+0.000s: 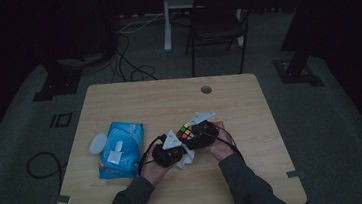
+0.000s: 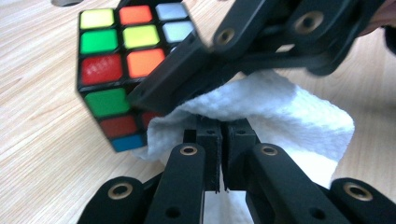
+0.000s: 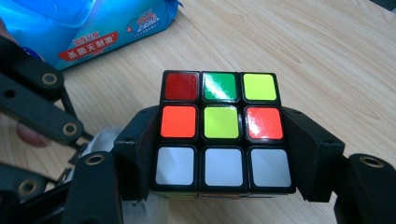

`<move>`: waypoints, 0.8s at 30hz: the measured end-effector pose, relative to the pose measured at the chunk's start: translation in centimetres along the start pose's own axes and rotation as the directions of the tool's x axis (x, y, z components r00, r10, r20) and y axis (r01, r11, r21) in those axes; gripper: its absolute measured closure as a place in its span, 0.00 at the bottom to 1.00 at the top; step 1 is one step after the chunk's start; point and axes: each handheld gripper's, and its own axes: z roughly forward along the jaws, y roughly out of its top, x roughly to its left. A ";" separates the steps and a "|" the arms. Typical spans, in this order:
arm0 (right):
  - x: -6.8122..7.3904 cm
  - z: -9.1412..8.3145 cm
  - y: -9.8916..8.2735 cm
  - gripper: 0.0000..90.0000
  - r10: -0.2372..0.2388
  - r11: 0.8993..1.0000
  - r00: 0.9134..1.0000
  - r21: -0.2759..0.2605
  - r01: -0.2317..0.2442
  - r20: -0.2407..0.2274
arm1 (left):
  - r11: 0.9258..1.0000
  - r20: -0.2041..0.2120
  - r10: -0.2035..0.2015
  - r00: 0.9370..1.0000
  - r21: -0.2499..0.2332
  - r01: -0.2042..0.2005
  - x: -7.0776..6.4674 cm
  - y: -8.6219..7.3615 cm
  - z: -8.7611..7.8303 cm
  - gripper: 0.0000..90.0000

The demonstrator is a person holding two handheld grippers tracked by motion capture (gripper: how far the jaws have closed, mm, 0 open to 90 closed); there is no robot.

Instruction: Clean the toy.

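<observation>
Your left gripper (image 2: pixel 219 154) has its two jaws pressed together on a white wipe (image 2: pixel 280 112), which folds up just behind the fingertips. Your right gripper (image 3: pixel 219 154) is clamped on the puzzle cube (image 3: pixel 222 130), one jaw on each side of it, so the cube sits between the jaws with its white row nearest to you. The cube is lifted a little over the wooden table (image 1: pixel 133 94), near its middle. In the left gripper view the wipe lies against the lower side of the cube, just under a jaw of the right gripper. The right gripper view gives you the top face clearly, and behind it the blue wipes packet (image 3: pixel 93 28). From the high view, that packet lies left of your hands, with a white lid (image 1: pixel 98 143) touching its left edge.
</observation>
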 end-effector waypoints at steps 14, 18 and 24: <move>0.0 -0.3 -0.2 0.38 -0.021 1.000 1.000 0.003 0.021 -0.008 | 0.998 -0.041 -0.059 0.997 0.008 0.059 1.8 -0.8 -0.6 0.98; 0.2 -0.3 -0.3 0.38 -0.026 1.000 1.000 0.005 0.026 -0.009 | 0.997 -0.048 -0.072 0.996 0.004 0.073 2.3 -0.9 -0.8 0.98; 0.3 -0.5 -0.5 0.38 -0.036 0.999 0.999 0.007 0.036 -0.007 | 0.997 -0.053 -0.081 0.995 -0.002 0.081 2.8 -0.8 -1.2 0.98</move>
